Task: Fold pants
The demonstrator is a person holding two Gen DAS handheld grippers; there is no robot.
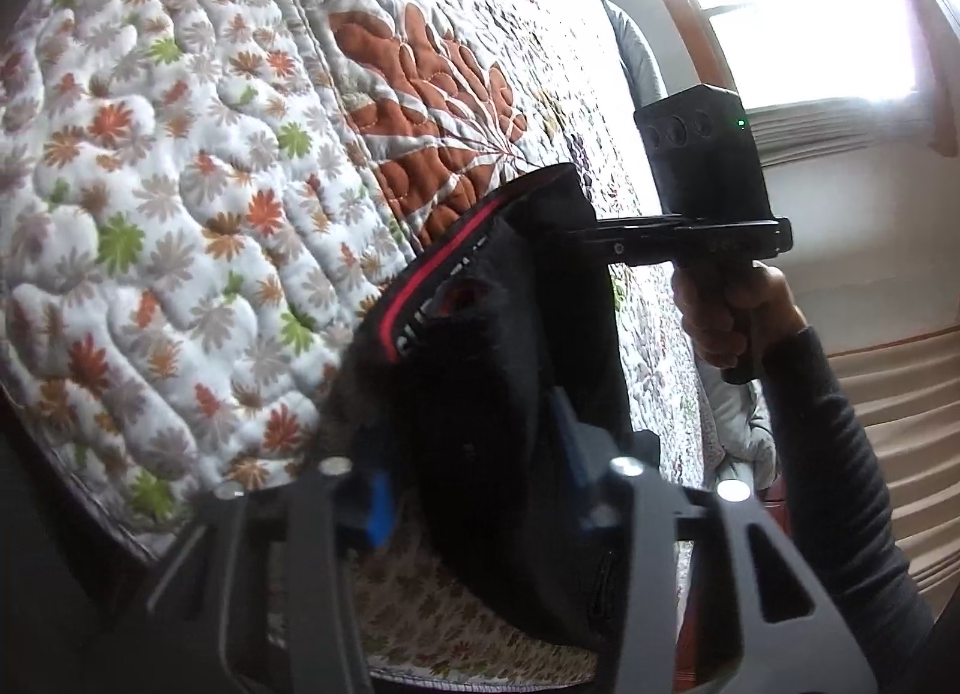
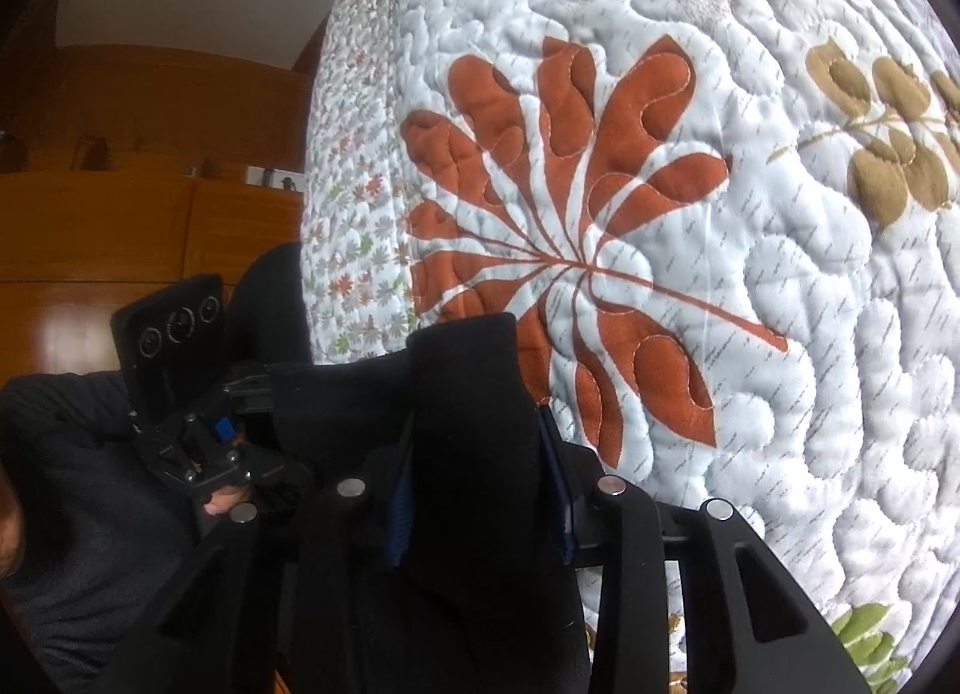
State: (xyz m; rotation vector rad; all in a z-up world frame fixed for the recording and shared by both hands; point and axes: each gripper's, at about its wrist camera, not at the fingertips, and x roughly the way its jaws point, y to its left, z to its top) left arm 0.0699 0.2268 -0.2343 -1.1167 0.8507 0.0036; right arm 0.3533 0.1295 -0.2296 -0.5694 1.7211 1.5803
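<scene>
The black pants (image 1: 480, 370) with a red waistband stripe (image 1: 438, 268) hang in the air above the quilted bed. My left gripper (image 1: 474, 454) is shut on the black cloth close to the lens. My right gripper (image 1: 600, 241) shows in the left wrist view, shut on the pants' upper edge. In the right wrist view the right gripper (image 2: 480, 490) clamps a thick fold of black cloth (image 2: 462, 394), and the left gripper (image 2: 240, 424) holds the same garment at the left.
A floral quilt (image 1: 180, 166) covers the bed under both grippers; a large orange leaf print (image 2: 576, 250) lies below. A bright window (image 1: 798, 4) and a beige curtain (image 1: 900, 430) are at the right. Wooden cabinets (image 2: 120, 226) stand beyond the bed.
</scene>
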